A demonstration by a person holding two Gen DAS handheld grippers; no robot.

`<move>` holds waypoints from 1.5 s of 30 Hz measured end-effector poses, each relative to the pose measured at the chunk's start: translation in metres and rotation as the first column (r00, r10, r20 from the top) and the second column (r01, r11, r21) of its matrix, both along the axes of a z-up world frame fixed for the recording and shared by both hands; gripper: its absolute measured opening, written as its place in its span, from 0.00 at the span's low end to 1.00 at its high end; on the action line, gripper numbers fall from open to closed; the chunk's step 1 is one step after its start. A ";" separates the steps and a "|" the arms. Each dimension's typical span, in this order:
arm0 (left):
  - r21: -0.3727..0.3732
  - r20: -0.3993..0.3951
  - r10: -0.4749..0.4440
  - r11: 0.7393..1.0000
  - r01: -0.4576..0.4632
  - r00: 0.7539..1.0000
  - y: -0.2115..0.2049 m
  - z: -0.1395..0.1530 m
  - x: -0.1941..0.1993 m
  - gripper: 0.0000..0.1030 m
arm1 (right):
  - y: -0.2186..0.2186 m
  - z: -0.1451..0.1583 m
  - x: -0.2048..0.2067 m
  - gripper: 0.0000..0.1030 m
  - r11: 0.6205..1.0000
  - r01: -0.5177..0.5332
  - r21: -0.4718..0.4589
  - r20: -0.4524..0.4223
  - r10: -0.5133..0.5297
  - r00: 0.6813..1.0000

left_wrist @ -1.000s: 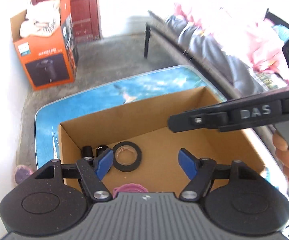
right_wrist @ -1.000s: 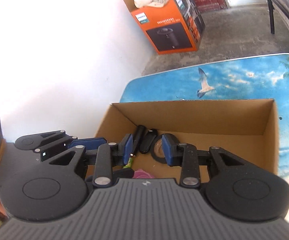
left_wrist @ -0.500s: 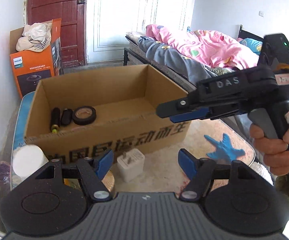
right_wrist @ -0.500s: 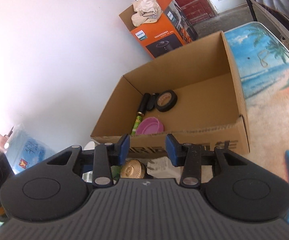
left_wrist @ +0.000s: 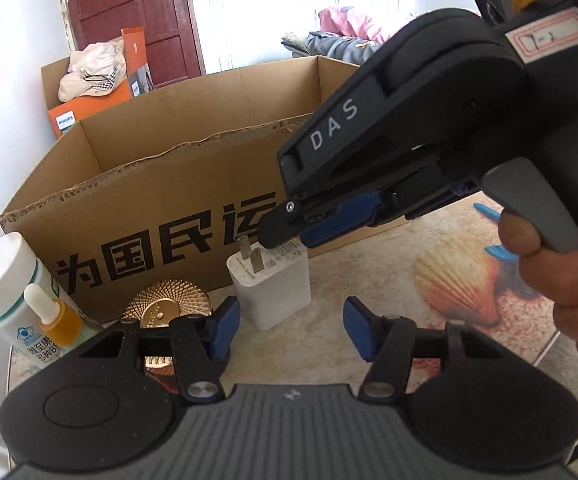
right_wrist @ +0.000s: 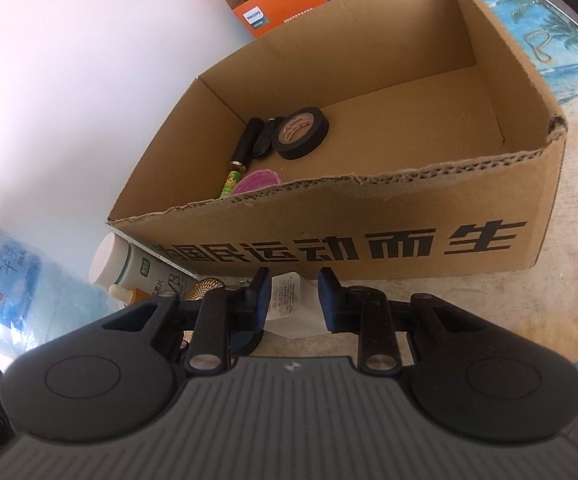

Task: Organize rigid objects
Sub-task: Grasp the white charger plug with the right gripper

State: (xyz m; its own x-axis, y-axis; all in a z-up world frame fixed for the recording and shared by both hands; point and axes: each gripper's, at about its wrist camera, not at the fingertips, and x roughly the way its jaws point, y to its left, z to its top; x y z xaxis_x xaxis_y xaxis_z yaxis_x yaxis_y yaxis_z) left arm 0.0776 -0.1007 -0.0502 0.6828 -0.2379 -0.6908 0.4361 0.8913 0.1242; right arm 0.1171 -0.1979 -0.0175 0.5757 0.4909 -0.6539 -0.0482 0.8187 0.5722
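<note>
A white charger plug (left_wrist: pixel 273 284) stands on the table just in front of the cardboard box (left_wrist: pixel 161 168), prongs up. My right gripper (right_wrist: pixel 295 292) has come down over the charger plug (right_wrist: pixel 293 304); its jaws are closing with the plug between them, and no firm press shows. In the left wrist view the right gripper (left_wrist: pixel 279 236) hangs over the plug's top, a hand on its grip. My left gripper (left_wrist: pixel 293 332) is low behind the plug, its jaws closing with nothing between them. The box (right_wrist: pixel 409 208) holds a black tape roll (right_wrist: pixel 299 132), a black tube (right_wrist: pixel 245 140) and a pink lid (right_wrist: pixel 257 182).
Left of the plug lie a gold round lid (left_wrist: pixel 169 308), a small orange dropper bottle (left_wrist: pixel 57 316) and a white bottle (left_wrist: pixel 5 276). An orange Philips box (left_wrist: pixel 89 108) with cloth in it stands behind. The table bears a beach print with a shell (left_wrist: pixel 457 280).
Both grippers dropped from above the box to the table in front of it. The right jaws narrowed around the white plug; the left jaws also narrowed.
</note>
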 end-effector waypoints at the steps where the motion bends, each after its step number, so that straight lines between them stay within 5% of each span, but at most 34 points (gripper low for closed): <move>1: 0.007 0.003 0.006 1.000 -0.006 1.000 0.000 -0.002 0.005 0.57 | 0.001 -0.002 0.002 0.23 1.000 -0.001 0.000 -0.002 0.001 1.000; 14: -0.046 -0.024 -0.035 0.998 0.034 0.999 -0.014 0.000 0.008 0.56 | -0.019 -0.005 -0.014 0.21 0.996 0.057 0.071 -0.056 -0.053 0.997; 27: -0.099 -0.071 -0.201 0.976 0.194 0.977 -0.037 0.003 -0.033 0.56 | -0.055 -0.006 -0.080 0.22 0.980 0.180 0.084 -0.090 -0.173 0.981; 36: -0.050 -0.016 -0.206 0.977 0.205 0.978 -0.042 0.000 -0.038 0.56 | -0.066 -0.009 -0.092 0.23 0.969 0.207 0.136 -0.081 -0.198 0.977; 45: -0.046 -0.081 -0.212 0.977 0.208 0.974 -0.045 -0.019 -0.016 0.51 | -0.063 -0.014 -0.093 0.24 0.968 0.205 0.142 -0.087 -0.195 0.977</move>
State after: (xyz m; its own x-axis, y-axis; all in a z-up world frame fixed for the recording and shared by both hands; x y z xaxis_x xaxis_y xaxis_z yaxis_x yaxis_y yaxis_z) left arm 0.0614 -0.1460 -0.0694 0.5538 -0.3965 -0.7322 0.6216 0.7819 0.0468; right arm 0.0236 -0.2612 -0.0317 0.6264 0.4656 -0.6251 0.1533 0.7127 0.6845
